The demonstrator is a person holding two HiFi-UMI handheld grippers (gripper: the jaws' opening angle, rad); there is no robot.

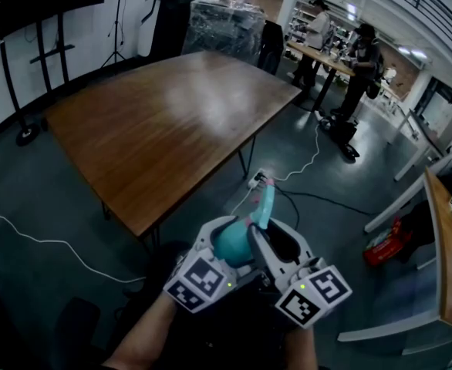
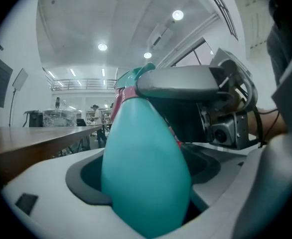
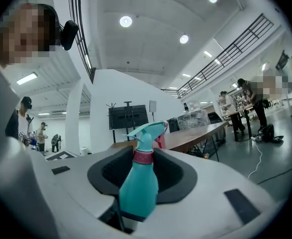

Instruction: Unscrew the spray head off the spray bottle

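A teal spray bottle point(image 1: 231, 241) with a pink collar and a teal spray head point(image 1: 266, 204) is held in the air in front of me, between both grippers. My left gripper point(image 1: 224, 237) is shut on the bottle's round body point(image 2: 146, 173), which fills its view. The right gripper point(image 1: 278, 236) comes in from the right at the neck. In the right gripper view its dark pads point(image 3: 172, 176) lie against both sides of the pink collar point(image 3: 143, 157), with the spray head point(image 3: 147, 132) sticking up beyond them. The right gripper's body point(image 2: 225, 113) also shows behind the bottle.
A large brown wooden table point(image 1: 172, 122) stands ahead. A power strip point(image 1: 258, 179) and cables lie on the grey floor below its corner. People point(image 1: 361, 60) work at benches at the back right. A wrapped pallet point(image 1: 226, 21) and a screen on a stand point(image 1: 41, 6) are behind.
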